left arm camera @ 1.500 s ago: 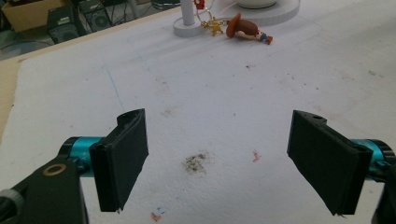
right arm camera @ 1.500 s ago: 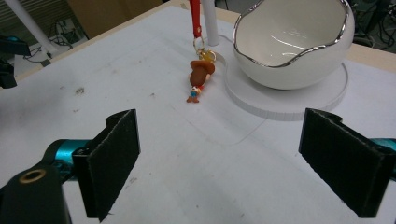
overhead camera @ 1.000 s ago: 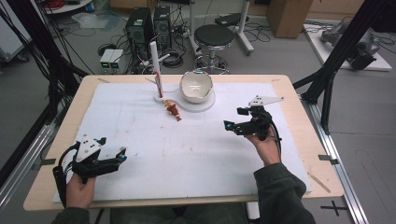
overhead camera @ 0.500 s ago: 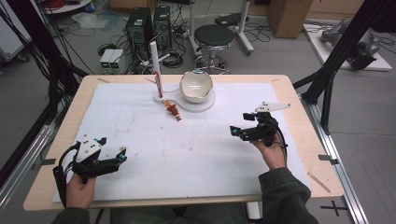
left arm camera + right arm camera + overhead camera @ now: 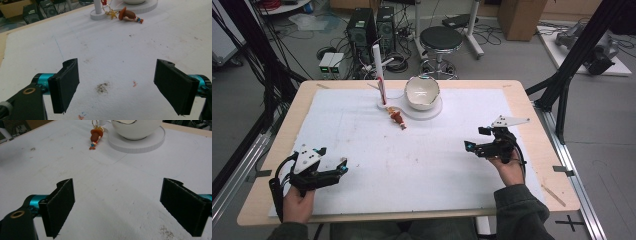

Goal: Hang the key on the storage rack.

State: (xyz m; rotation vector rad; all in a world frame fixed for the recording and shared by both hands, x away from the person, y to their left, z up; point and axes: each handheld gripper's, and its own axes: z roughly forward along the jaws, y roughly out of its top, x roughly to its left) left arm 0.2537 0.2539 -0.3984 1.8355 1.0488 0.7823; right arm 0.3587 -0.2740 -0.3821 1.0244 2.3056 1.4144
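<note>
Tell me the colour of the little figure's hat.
Brown: the figure lying by the bowl wears a brown hat, clearest in the right gripper view.

The counter (image 5: 362,150) is viewed from high above its near edge, facing forward and down, at a distance. Low and close over the white surface, each gripper view is aimed toward the far side. The figurine (image 5: 398,119) and white post (image 5: 379,70) are shared by all three views.
</note>
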